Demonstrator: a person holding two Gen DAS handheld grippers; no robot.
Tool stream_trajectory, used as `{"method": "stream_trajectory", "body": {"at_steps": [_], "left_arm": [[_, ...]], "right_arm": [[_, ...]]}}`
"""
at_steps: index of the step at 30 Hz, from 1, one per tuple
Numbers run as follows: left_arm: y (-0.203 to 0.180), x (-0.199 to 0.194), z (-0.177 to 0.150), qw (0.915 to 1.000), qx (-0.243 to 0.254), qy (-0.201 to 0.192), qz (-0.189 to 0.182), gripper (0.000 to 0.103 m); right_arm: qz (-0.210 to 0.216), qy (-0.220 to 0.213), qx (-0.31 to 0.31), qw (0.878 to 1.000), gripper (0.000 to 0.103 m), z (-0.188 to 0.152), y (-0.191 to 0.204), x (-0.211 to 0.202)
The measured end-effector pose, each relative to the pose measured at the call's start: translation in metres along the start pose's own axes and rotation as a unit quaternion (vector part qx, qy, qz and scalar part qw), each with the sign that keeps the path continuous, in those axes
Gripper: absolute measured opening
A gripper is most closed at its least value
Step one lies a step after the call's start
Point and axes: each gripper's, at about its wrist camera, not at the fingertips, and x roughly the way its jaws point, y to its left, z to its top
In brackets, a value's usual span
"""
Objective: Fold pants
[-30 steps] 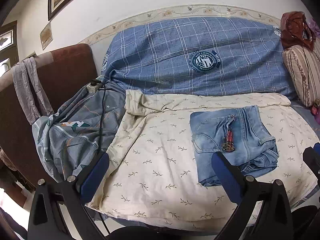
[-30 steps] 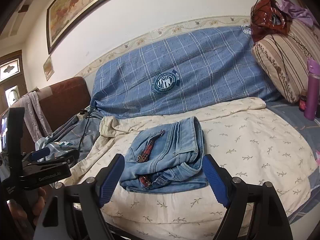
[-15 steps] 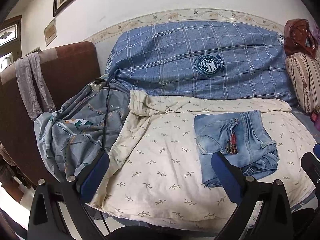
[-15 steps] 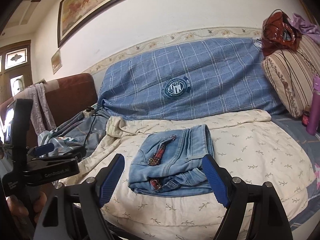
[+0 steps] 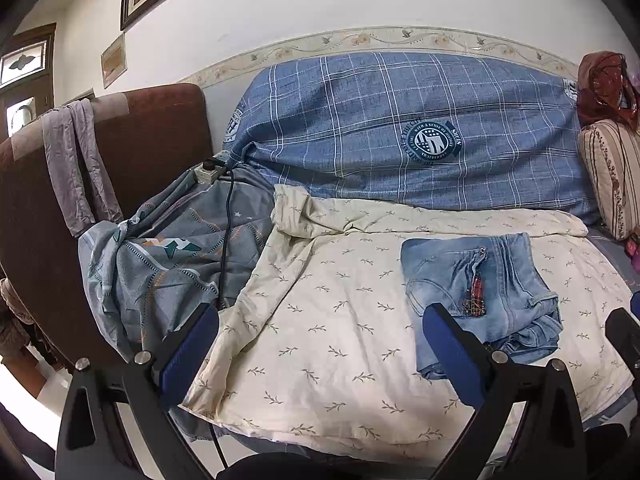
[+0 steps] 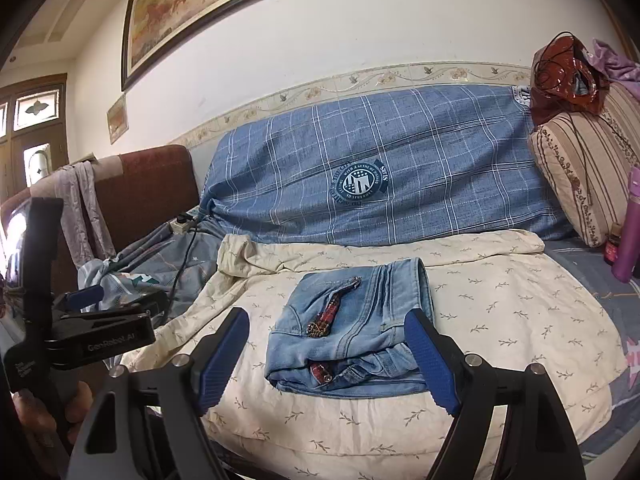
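Observation:
The light blue denim pants (image 5: 476,296) lie folded into a compact rectangle on the cream leaf-print sheet (image 5: 328,320). They also show in the right wrist view (image 6: 352,324), with a red trim piece on top. My left gripper (image 5: 320,348) is open and empty, back from the bed's front edge, left of the pants. My right gripper (image 6: 328,360) is open and empty, in front of the pants and apart from them. The left gripper also shows in the right wrist view (image 6: 92,320) at the far left.
A blue plaid cover (image 5: 400,132) drapes the backrest. A grey patterned sheet (image 5: 172,256) with a power strip and cable lies at the left by a brown chair (image 5: 152,128). A striped pillow (image 6: 580,168) and purple bottle (image 6: 630,232) sit at the right.
Both grippers have drawn back and risen from the bed, so the pants look farther away. The pants have not moved. Both grippers stay open.

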Motion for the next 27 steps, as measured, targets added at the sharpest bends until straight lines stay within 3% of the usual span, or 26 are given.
{"method": "stream_trajectory", "body": {"at_steps": [27], "left_arm": [[-0.0012, 0.0001, -0.0044, 0.9999, 0.009, 0.009, -0.007, 0.102]], "right_arm": [[-0.004, 0.012, -0.005, 1.000, 0.082, -0.0036, 0.0035, 0.0008]]}}
